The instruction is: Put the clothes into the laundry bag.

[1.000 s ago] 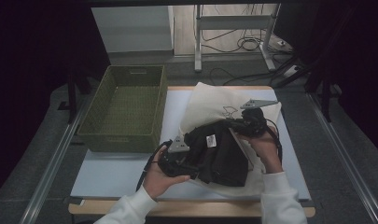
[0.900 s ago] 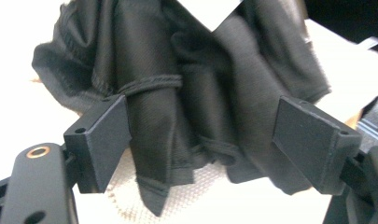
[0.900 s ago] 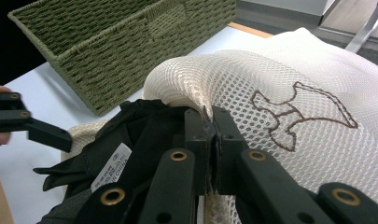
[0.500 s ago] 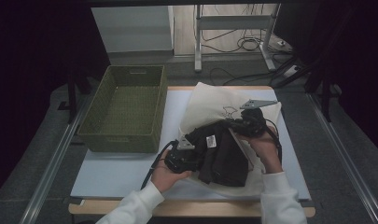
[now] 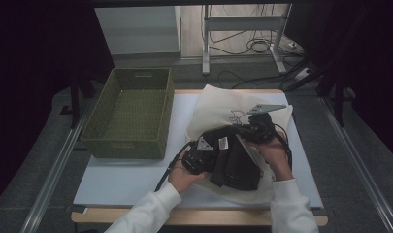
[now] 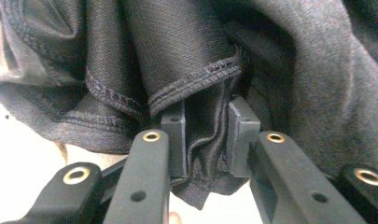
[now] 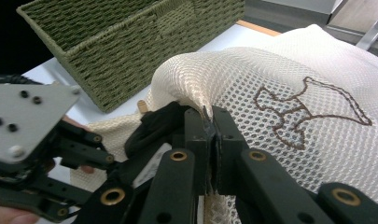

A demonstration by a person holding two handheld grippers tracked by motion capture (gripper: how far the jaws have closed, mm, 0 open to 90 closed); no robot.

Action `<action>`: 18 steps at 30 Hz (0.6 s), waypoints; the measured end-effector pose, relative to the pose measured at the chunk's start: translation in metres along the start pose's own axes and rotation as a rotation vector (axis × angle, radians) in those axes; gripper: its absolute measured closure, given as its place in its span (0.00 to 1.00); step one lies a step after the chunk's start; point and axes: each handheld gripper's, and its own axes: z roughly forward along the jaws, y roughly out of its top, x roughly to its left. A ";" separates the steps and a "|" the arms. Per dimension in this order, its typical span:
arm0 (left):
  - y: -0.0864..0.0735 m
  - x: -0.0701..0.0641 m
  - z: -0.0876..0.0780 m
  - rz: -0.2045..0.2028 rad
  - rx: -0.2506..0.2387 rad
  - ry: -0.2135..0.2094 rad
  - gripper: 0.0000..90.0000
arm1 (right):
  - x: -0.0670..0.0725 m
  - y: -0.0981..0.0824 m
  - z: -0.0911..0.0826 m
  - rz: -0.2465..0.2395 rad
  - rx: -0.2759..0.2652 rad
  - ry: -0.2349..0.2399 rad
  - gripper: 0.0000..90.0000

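Left tongs (image 6: 205,135), shifted right, half-buried in black garment (image 6: 191,60).

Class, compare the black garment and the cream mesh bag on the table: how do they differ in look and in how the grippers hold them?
The black garment is dark, dense knit with stitched hems; the mesh bag is cream, open netting with a brown embroidered outline. The garment lies bunched in folds; the bag lies spread out beneath it. The left gripper has just been closing around a garment fold; the right gripper pinches the bag's edge. Both are soft fabric.

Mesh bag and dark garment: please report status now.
Right tool shut on mesh bag edge. Left tool closing around black garment fold. Green basket stands apart, left; path unobstructed.
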 end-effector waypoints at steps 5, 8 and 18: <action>0.011 0.000 0.006 0.012 0.005 0.043 0.81 | 0.001 0.001 0.000 -0.005 0.001 0.008 0.96; 0.018 0.000 0.010 0.033 0.021 0.063 0.81 | 0.002 0.001 0.000 -0.006 0.003 0.010 0.96; 0.018 0.009 0.010 0.006 -0.007 0.049 0.78 | -0.001 0.000 0.001 0.001 -0.002 0.019 0.96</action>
